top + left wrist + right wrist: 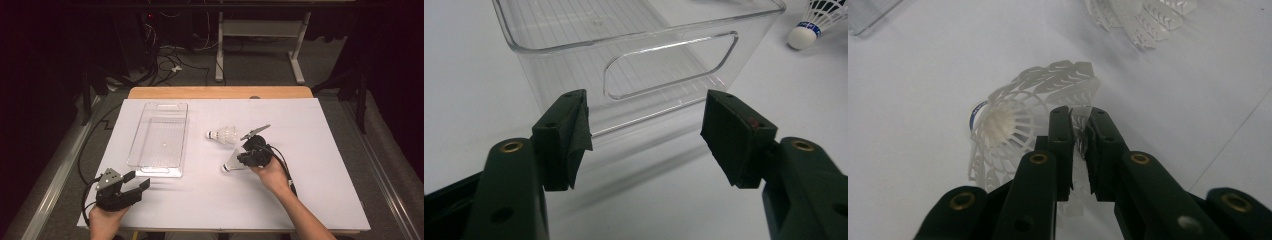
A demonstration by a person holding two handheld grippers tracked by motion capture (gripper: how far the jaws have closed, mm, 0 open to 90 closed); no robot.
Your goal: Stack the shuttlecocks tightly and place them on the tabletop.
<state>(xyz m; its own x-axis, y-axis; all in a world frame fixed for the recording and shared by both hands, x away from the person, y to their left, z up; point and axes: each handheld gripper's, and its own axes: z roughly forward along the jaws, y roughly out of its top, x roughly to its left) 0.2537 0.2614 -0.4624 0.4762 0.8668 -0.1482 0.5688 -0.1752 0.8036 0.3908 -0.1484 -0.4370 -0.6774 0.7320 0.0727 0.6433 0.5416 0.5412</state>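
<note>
A white plastic shuttlecock (pixel 230 165) (pixel 1013 120) lies on the white sheet, cork end toward the left. My right gripper (pixel 242 159) (pixel 1079 126) is shut on the rim of its skirt, which is pinched between the two pads. A second shuttlecock (pixel 223 134) (pixel 1138 20) (pixel 811 25) lies just beyond it, apart from the gripper. My left gripper (pixel 138 180) (pixel 646 140) rests open near the front left of the table with nothing between its jaws. It faces the near end wall of a clear plastic tray (pixel 159 172) (pixel 574 65).
The clear tray is empty and has a handle cutout in its near wall. The white sheet (pixel 310 165) covers a wooden table whose far edge (pixel 220 92) shows. Past the table stand desk legs and cables on the floor.
</note>
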